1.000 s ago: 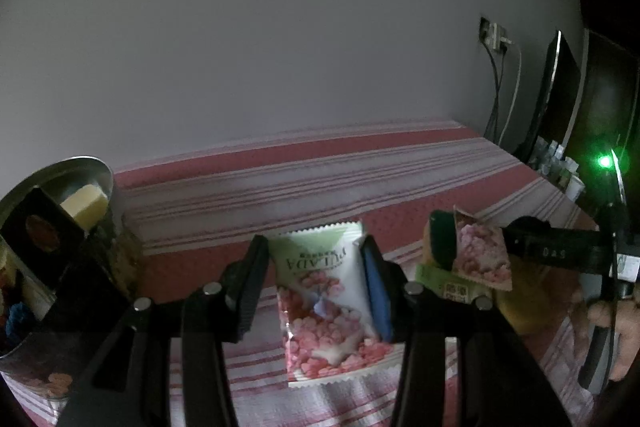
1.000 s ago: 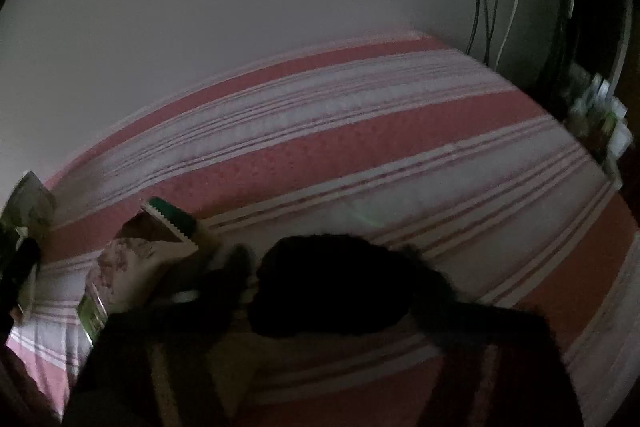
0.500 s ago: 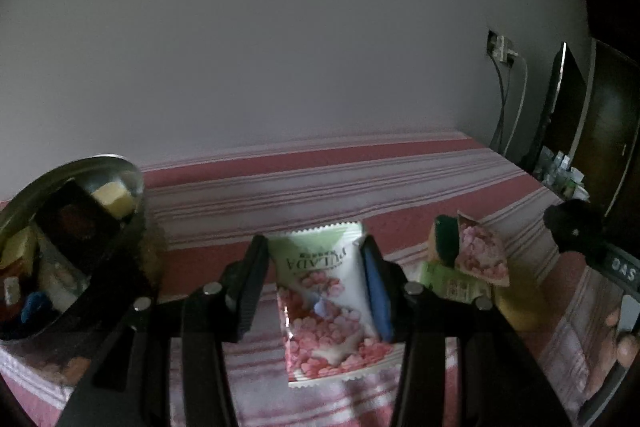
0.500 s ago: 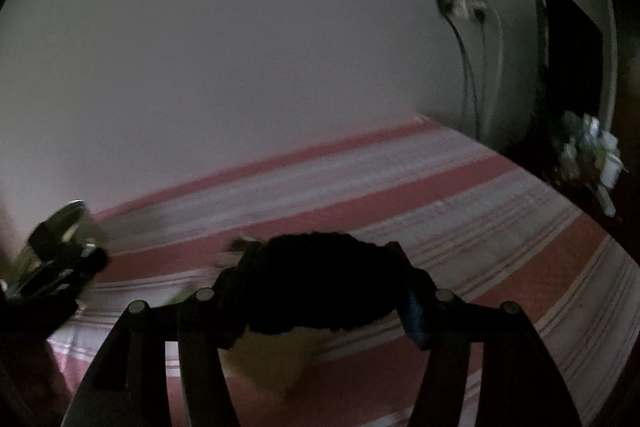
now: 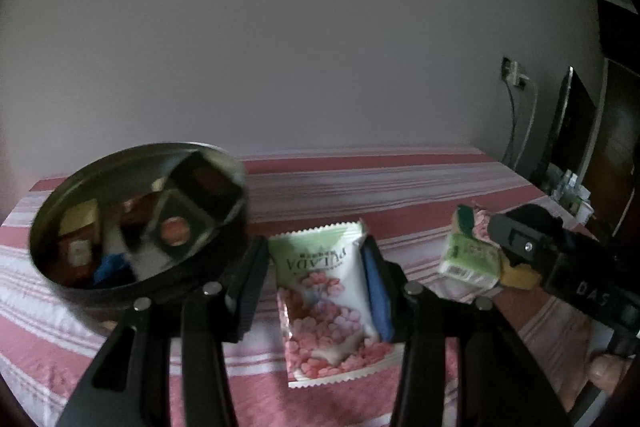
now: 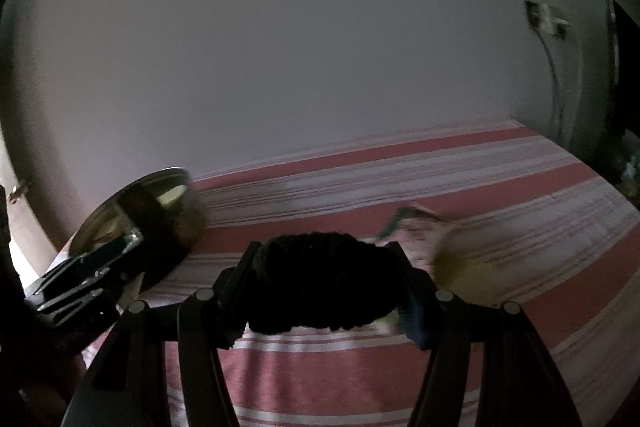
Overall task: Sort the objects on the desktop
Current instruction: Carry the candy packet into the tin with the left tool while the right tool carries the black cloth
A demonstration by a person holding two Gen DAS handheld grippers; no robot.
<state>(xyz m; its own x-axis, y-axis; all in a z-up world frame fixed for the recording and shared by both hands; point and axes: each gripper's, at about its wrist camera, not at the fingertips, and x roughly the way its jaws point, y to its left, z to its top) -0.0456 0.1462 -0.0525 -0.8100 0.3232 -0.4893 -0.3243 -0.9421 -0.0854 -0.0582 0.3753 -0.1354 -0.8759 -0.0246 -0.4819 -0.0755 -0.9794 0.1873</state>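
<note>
Gripping a pink-and-white snack packet (image 5: 328, 303) between its fingers, the left gripper (image 5: 316, 283) is hovering over the striped tablecloth (image 5: 400, 183), just beside a round tin (image 5: 136, 215) holding small wrapped items. To the right, the right gripper (image 6: 332, 291) is clamping a dark fuzzy object (image 6: 324, 283) near more packets (image 5: 468, 259).

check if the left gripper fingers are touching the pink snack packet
Touching. In the left wrist view, the left gripper has both fingers pressed against the sides of the pink snack packet, with no gap on either side.
</note>
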